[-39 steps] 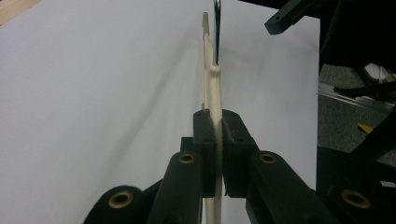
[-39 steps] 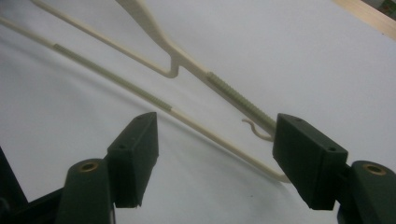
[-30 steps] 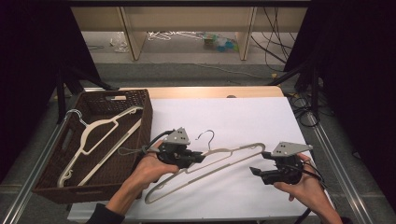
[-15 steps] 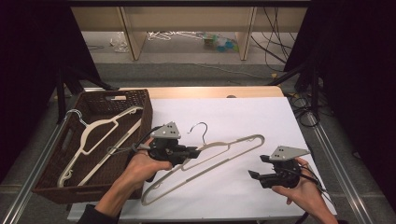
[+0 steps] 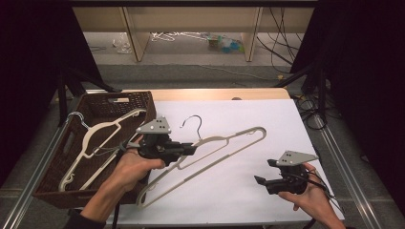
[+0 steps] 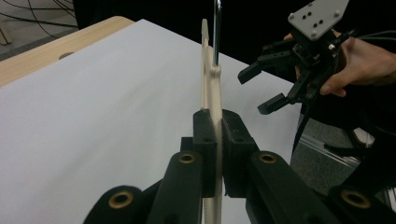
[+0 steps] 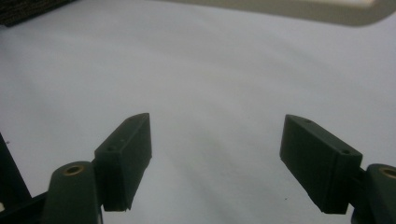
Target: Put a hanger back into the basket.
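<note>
While the right gripper (image 5: 260, 180) sits low near the desk's (image 5: 286, 124) front right corner, its fingers (image 7: 126, 158) are spread wide with nothing between them, having just been opening, and they point left across the white surface; the hand (image 5: 310, 200) under it rests by the front edge. Over to the left gripper (image 5: 191, 150): its fingers (image 6: 205, 140) are clenched tight on the cream hanger (image 5: 224, 143), gripping the flat body just below the neck, forearm angling in from the bottom left. That hanger runs diagonally, its long axis from front left to back right, metal hook (image 5: 193, 123) pointing away toward the far side. Farther left, the wicker basket (image 5: 90, 102) holds another cream hanger (image 5: 95, 138) lying slantwise.
</note>
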Demonstrator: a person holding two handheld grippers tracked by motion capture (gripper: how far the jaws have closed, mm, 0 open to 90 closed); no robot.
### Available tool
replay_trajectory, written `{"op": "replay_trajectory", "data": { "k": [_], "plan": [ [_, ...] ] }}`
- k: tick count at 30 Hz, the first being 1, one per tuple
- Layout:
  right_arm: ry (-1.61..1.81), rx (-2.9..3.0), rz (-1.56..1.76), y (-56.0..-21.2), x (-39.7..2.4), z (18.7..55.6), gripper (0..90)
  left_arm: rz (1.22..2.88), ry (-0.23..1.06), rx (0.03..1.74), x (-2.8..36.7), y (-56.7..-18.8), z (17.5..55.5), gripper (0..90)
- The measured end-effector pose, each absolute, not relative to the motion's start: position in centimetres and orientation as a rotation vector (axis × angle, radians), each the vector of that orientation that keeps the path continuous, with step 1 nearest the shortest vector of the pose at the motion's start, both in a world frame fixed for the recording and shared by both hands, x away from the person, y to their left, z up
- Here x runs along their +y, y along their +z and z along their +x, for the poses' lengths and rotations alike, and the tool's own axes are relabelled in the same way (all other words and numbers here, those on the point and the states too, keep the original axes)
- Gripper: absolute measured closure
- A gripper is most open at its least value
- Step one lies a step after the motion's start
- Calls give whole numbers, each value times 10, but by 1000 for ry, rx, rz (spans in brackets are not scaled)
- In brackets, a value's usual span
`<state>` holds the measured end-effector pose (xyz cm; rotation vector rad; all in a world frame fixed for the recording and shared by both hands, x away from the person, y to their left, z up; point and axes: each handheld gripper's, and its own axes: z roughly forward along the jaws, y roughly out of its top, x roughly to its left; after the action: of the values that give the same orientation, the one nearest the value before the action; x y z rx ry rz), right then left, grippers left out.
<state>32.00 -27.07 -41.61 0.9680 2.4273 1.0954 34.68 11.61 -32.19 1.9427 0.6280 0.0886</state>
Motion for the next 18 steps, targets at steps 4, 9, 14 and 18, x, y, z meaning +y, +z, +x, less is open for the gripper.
{"op": "replay_trajectory", "data": {
  "k": [4,9,14,18],
  "plan": [
    [1106,2424,954,-418,-269,320,251,1916,120,641,127,-310,345,855],
    [1101,2435,963,-419,-269,319,248,1907,145,667,140,-296,345,856],
    [1099,2441,949,-421,-268,319,247,1889,180,666,149,-282,344,856],
    [1095,2443,944,-422,-268,319,248,1890,200,669,156,-272,343,856]
  ]
}}
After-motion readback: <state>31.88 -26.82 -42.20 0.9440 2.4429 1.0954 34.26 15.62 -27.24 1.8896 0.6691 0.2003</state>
